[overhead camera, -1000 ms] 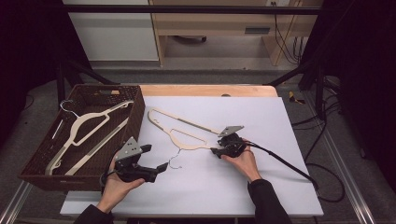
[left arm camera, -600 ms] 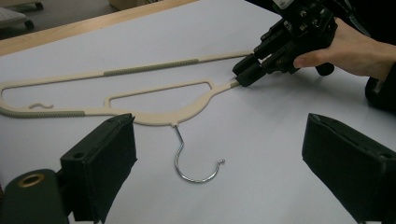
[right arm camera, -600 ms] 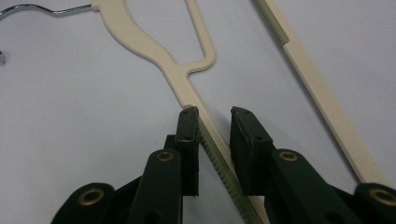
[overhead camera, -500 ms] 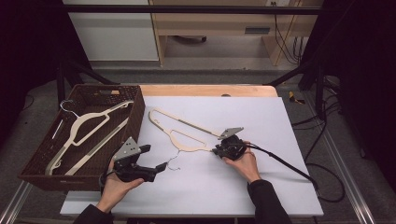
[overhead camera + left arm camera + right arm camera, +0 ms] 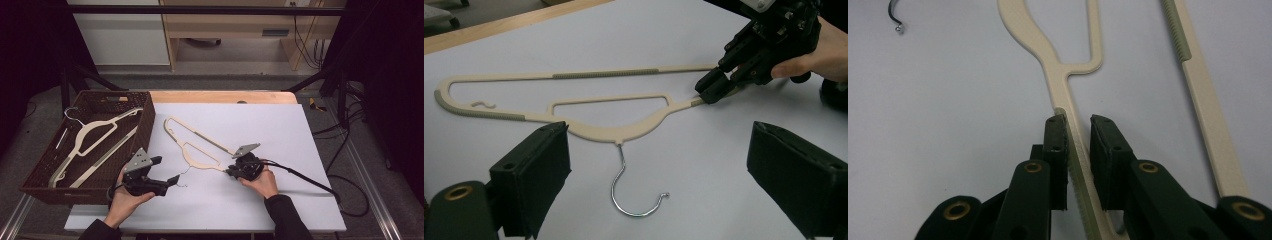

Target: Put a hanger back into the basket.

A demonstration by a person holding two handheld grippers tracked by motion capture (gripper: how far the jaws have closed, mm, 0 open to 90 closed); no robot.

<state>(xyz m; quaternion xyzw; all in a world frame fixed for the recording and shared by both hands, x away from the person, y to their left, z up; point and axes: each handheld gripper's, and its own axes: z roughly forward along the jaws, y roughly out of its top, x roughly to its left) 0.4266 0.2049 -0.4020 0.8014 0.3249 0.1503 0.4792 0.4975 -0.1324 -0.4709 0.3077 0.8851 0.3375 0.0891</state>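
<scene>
I have the cream hanger (image 5: 200, 145) lying flat on the white worktop (image 5: 280, 130), just right of the brown basket (image 5: 145, 125) that holds two more hangers (image 5: 95, 137). My right gripper (image 5: 1078, 135) has just been closing its jaws around the hanger's arm near the end, one pad against it and a sliver of gap at the other. My left gripper (image 5: 659, 165) sits spread wide, nothing between its jaws, with the hanger's wire hook (image 5: 636, 192) just ahead.
</scene>
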